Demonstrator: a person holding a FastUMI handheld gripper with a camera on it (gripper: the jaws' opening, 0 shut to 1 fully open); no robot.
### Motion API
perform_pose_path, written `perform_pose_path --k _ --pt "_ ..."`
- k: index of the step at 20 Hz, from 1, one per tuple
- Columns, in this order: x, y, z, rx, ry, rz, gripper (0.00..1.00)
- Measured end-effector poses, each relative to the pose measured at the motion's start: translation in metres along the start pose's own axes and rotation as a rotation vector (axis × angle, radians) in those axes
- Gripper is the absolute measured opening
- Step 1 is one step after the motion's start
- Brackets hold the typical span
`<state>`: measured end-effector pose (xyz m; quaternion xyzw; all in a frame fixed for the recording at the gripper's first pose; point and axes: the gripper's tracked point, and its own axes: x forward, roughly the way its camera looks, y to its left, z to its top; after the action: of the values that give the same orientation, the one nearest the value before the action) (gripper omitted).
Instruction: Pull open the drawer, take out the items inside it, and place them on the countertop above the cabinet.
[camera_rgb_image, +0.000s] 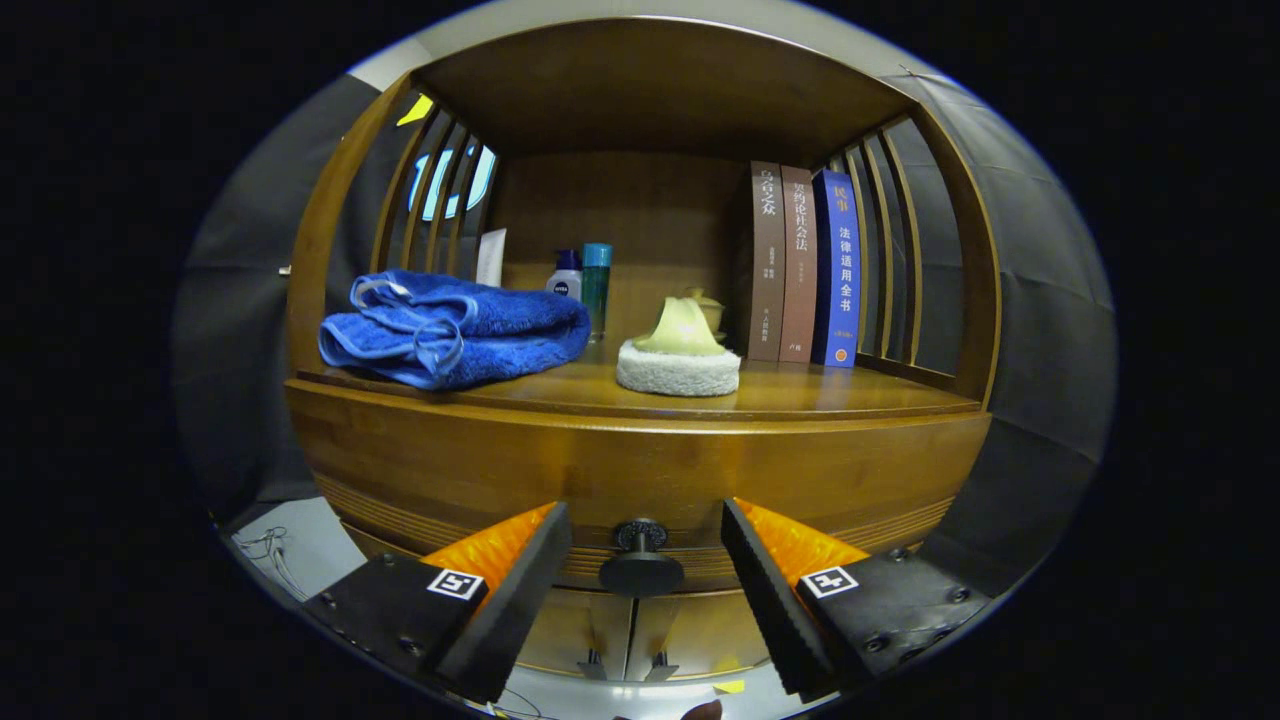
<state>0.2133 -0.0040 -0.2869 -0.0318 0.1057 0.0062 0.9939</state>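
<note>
The claw (645, 535) is spread wide, its two fingers (520, 590) flanking the one dark round knob (640, 560) of the drawer (640, 475), with a clear gap on each side and neither finger touching it. The drawer front looks flush with the wooden cabinet (330, 230), so it is closed and whatever it holds is hidden.

Above the drawer lies the tabletop (850, 395), set inside the cabinet's slatted sides. On it, counted from the left: one folded blue towel (455, 325); behind it one white tube (491, 257) standing against the back; two small bottles (580, 280) side by side, one white with a dark cap, one teal; one round white pad (678, 370) with one pale yellow cloth (681, 328) heaped on top; one small pale lidded pot (706, 305) just behind that; and three books (805, 265) upright together on the right, two brown and one blue.

Below the drawer, two cabinet doors (640, 630) meet at a centre seam.
</note>
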Motion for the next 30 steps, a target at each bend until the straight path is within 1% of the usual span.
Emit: perform_pose_path --k 3,6,9,13,15,19,21,25,30 --pt "-0.031 0.001 0.030 0.014 -0.019 0.015 0.99" --pt "-0.068 0.011 0.069 0.045 -0.048 0.048 0.99" --pt "-0.107 0.015 0.110 0.059 -0.087 0.060 0.99" --pt "-0.155 0.016 0.163 0.052 -0.143 0.073 0.99" --pt "-0.177 0.015 0.180 0.040 -0.150 0.077 0.99" --pt "-0.215 0.013 0.193 0.046 -0.112 0.088 0.99" --pt "-0.226 0.008 0.196 0.060 -0.103 0.077 0.99" --pt "-0.238 -0.001 0.194 0.054 -0.092 0.064 0.99" --pt "-0.242 -0.003 0.202 0.042 -0.114 0.049 0.99"
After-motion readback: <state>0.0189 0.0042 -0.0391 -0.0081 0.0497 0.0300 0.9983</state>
